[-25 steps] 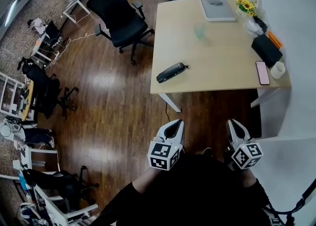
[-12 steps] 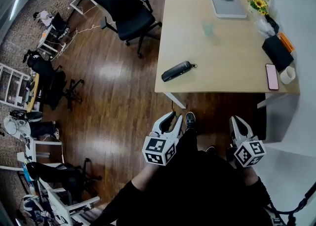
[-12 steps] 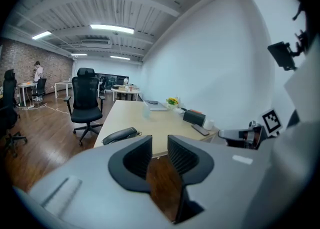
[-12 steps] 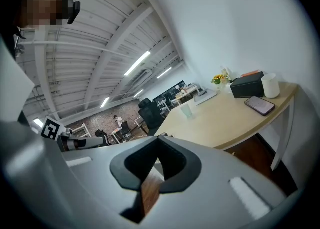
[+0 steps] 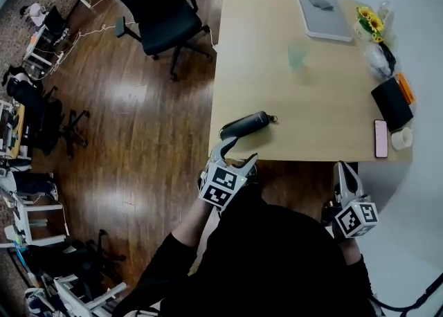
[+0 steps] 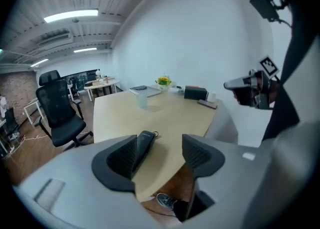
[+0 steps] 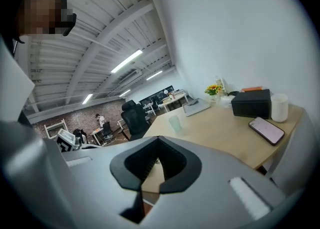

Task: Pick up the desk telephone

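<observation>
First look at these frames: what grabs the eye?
The black desk telephone lies alone near the front left edge of the pale wooden table. Just short of it hovers the left gripper, its fingers opening with nothing between them yet. The right gripper hangs shut below the table's front right corner.

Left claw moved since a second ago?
Yes. The left claw has advanced to the near edge of the table, jaws opening, the handset just ahead, not between them.

One telephone [image 5: 243, 126], one cup [image 5: 297, 54], one laptop [image 5: 324, 14]
</observation>
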### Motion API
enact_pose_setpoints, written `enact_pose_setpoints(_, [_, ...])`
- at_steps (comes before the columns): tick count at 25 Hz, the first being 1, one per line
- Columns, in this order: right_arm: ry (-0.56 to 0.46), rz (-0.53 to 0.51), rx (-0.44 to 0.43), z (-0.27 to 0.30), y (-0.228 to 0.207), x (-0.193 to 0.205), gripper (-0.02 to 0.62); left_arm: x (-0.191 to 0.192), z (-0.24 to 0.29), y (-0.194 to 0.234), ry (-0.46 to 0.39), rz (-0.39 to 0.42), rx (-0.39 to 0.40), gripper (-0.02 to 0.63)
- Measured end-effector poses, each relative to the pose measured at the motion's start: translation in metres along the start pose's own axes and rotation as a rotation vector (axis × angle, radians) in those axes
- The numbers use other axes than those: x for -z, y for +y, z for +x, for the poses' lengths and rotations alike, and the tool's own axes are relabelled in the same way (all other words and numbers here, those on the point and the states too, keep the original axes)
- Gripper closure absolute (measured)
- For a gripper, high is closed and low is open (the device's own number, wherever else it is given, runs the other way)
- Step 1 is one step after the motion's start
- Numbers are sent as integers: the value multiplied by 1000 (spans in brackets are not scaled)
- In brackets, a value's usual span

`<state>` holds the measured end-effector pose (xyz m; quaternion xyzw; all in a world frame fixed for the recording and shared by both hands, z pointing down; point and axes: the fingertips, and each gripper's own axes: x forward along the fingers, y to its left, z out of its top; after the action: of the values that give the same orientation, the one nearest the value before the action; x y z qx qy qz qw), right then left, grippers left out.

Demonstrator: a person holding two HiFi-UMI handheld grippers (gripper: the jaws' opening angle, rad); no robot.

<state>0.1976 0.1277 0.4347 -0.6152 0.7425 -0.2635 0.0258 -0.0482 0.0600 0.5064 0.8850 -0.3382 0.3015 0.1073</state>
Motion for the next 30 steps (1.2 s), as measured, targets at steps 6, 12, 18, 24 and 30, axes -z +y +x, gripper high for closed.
enact_pose_setpoints(6, [-29, -34, 82, 71, 12, -51, 594, 18, 57, 51, 156, 102, 165, 287])
enact_pose_setpoints(12, [42, -46, 67, 124, 25, -50, 594, 53, 94, 60, 309, 216, 286, 285])
enact_pose_setpoints(18, [112, -33, 3, 158, 13, -43, 594, 77, 124, 57, 433, 389, 280, 285])
enact_pose_setpoints(24, [124, -34, -91, 183, 10, -54, 594, 87, 142, 47, 531, 313, 334, 309])
enact_pose_setpoints(30, [145, -22, -106, 186, -7, -54, 594, 91, 151, 47, 580, 345, 334, 341])
